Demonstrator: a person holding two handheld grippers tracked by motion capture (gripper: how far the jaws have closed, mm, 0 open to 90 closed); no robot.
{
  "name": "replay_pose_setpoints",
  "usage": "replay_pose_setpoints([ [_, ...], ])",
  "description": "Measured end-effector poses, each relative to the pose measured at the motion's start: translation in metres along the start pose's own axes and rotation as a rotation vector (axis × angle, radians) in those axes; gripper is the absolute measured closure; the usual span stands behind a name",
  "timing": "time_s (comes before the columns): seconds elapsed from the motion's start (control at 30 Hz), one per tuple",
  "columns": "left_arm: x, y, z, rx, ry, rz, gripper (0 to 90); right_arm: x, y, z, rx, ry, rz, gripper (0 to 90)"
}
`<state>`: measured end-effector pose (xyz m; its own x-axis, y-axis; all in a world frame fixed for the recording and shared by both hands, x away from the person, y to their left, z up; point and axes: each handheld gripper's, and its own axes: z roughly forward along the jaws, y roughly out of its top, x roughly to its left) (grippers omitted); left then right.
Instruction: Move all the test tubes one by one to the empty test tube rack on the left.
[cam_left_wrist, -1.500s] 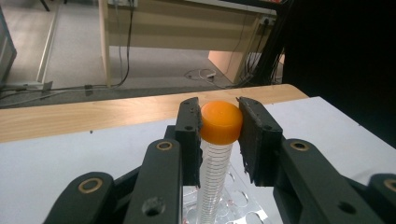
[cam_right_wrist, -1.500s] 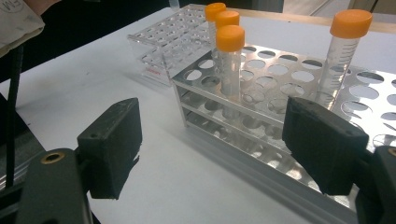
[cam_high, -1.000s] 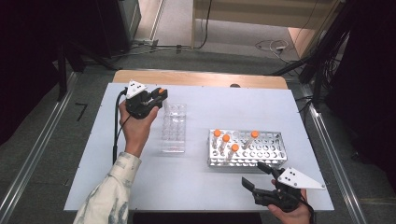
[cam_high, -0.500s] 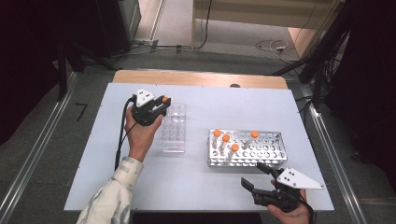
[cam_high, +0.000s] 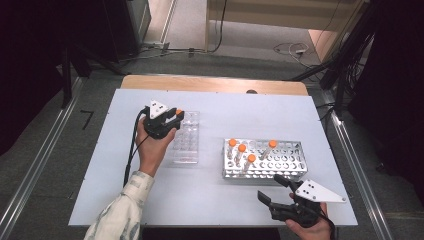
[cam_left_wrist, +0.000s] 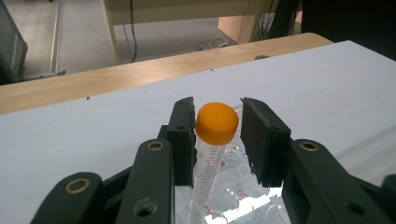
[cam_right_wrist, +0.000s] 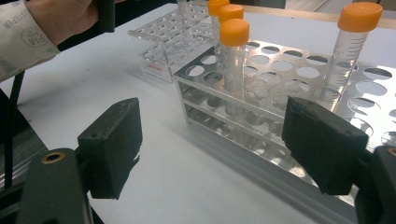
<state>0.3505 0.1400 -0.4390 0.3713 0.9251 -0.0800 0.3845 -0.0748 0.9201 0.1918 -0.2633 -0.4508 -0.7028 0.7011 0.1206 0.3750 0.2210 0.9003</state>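
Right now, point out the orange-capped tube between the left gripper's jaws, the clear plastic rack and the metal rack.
orange-capped tube (cam_left_wrist: 216, 122), left gripper view, on its cap.
clear plastic rack (cam_high: 186, 145), high view, on its top.
metal rack (cam_high: 286, 159), high view, on its empty holes.

"FM" on sleeve cuff (cam_right_wrist: 23, 39)

tube (cam_left_wrist: 208, 168) foot cut off by frame edge, clear rack (cam_left_wrist: 233, 196) mostly hidden

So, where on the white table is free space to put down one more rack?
The bare strip of the white table behind the perforated metal rack, up to the wooden edge, is free. The front middle, between the sleeve and the right tool, is free too. The gap between the clear plastic rack and the metal one is narrow.
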Motion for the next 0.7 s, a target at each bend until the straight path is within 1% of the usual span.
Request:
replay_pose_setpoints([
  [0.2,-0.001,0.001,-0.004,-0.013,-0.008,-0.022,54.6,0.000,0.000,0.000,-0.001,-0.001,-0.001,18.9],
  [0.3,-0.002,0.003,-0.008,-0.022,-0.021,-0.036,47.1,0.000,0.000,0.000,-0.001,-0.003,0.000,18.9],
  [0.37,-0.003,0.005,-0.012,-0.029,-0.034,-0.055,40.3,0.000,0.000,0.000,-0.002,-0.004,-0.001,18.9],
  [0.43,-0.004,0.006,-0.018,-0.041,-0.046,-0.076,34.2,0.000,0.000,0.000,-0.003,-0.005,-0.001,18.9],
  [0.53,-0.008,0.006,-0.028,-0.060,-0.049,-0.093,27.3,0.000,0.000,0.000,-0.004,-0.010,-0.001,18.9],
  [0.7,-0.015,0.001,-0.045,-0.070,-0.075,-0.111,19.8,-0.002,0.000,0.001,-0.006,-0.027,0.003,19.1],
])
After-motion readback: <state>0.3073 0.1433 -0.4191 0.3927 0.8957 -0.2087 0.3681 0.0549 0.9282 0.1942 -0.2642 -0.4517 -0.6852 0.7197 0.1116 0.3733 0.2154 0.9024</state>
